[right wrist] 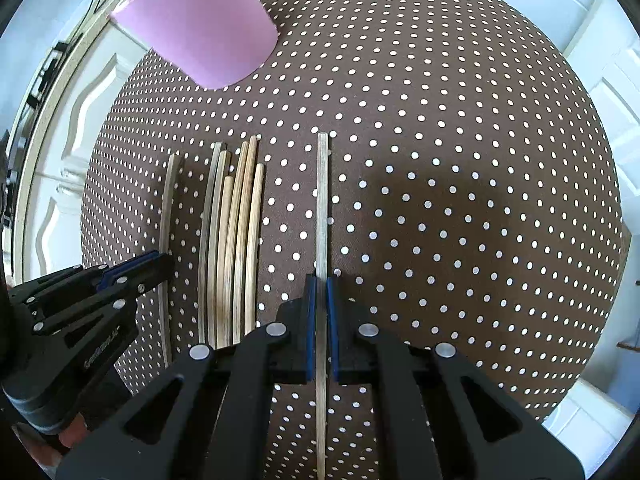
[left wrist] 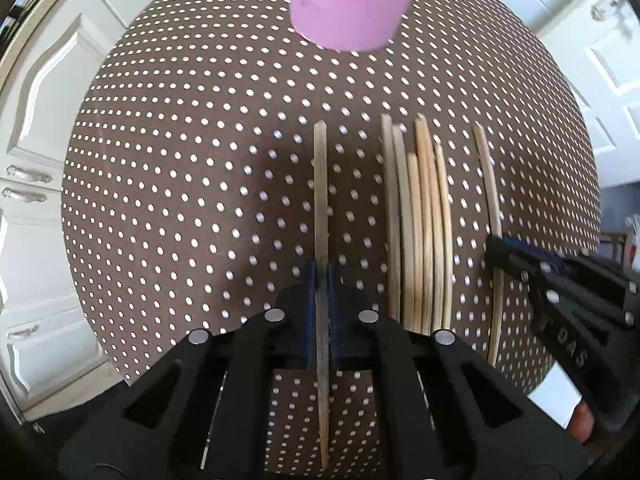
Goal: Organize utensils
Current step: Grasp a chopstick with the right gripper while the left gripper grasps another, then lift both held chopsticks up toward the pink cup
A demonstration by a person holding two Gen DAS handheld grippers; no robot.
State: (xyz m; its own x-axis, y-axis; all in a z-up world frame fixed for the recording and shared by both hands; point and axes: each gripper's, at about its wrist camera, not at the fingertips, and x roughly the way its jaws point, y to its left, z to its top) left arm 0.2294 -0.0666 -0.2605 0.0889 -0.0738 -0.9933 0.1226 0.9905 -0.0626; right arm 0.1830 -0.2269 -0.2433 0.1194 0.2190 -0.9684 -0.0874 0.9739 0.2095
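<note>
A pink cup [left wrist: 348, 4] [right wrist: 204, 28] stands at the far side of the dotted table. My left gripper [left wrist: 321, 276] is shut on a single wooden chopstick [left wrist: 320, 184] that lies flat on the cloth, pointing toward the cup. My right gripper [right wrist: 322, 284] is shut on another lone chopstick [right wrist: 322, 200], also flat on the cloth. Between the two lies a bundle of several chopsticks [left wrist: 420, 220] [right wrist: 232, 240], side by side. Each view shows the other gripper from the side: the right gripper [left wrist: 494, 250] and the left gripper [right wrist: 166, 262], tips down at their sticks.
A brown cloth with white dots [left wrist: 180, 160] [right wrist: 460, 200] covers the table, and its edges fall off all around. White panelled cabinet doors [left wrist: 48, 100] [right wrist: 72, 140] stand to the left beyond the table edge. To the right of my right gripper is bare cloth.
</note>
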